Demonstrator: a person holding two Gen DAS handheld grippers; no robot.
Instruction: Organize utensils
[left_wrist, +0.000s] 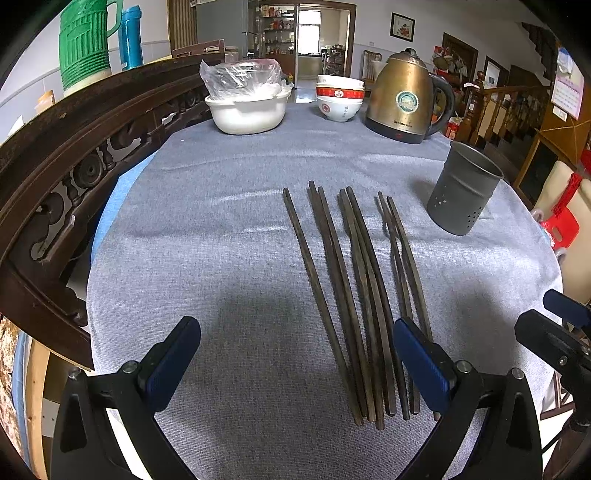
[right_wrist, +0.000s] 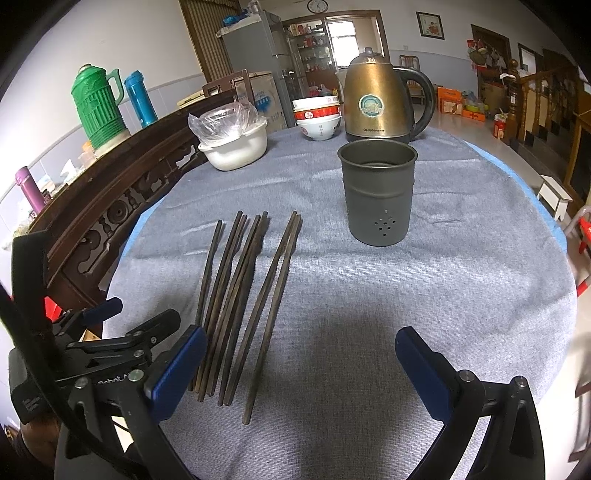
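Observation:
Several dark wooden chopsticks (left_wrist: 354, 295) lie side by side on the grey tablecloth (left_wrist: 221, 258), pointing away from me; they show again as chopsticks (right_wrist: 243, 295) in the right wrist view. A grey metal holder cup (right_wrist: 377, 192) with small holes stands upright beyond them, at the right as the cup (left_wrist: 463, 190) in the left wrist view. My left gripper (left_wrist: 295, 354) hovers open above the near ends of the chopsticks, nothing between its fingers. My right gripper (right_wrist: 299, 362) is open too, just right of the chopsticks and in front of the cup.
At the table's far side stand a brass kettle (left_wrist: 404, 99), stacked bowls (left_wrist: 340, 98) and a white basin (left_wrist: 247, 110) with a plastic-wrapped bowl. A carved wooden chair back (left_wrist: 74, 177) runs along the left edge. Green thermos (right_wrist: 98, 107) and blue bottle (right_wrist: 139, 98) sit behind it.

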